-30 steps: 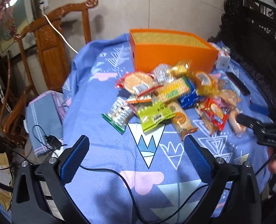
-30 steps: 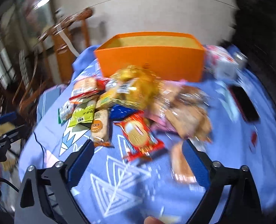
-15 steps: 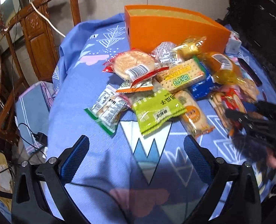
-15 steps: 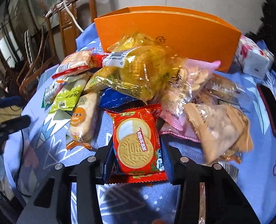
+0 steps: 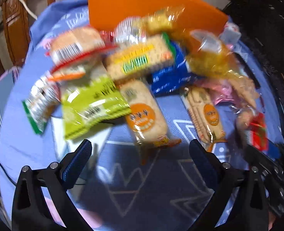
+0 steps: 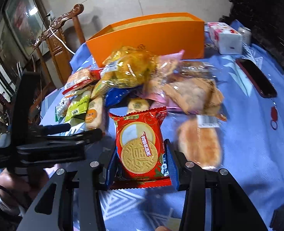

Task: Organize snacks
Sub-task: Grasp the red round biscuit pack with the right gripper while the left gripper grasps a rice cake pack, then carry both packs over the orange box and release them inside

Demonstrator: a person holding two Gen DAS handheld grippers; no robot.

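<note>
Lifted now, the red foil biscuit packet (image 6: 142, 146) sits clamped in the right gripper (image 6: 141, 165), orange cardboard box (image 6: 147, 36) at twelve o'clock; left gripper (image 5: 140, 154) gapes empty.

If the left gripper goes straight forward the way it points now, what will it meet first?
Most likely the orange-labelled rice cracker pack: it lies straight ahead of the open left gripper, its near end almost between the fingertips. The picture is blurred and depth is unclear, so the gripper might pass just above it.
</note>
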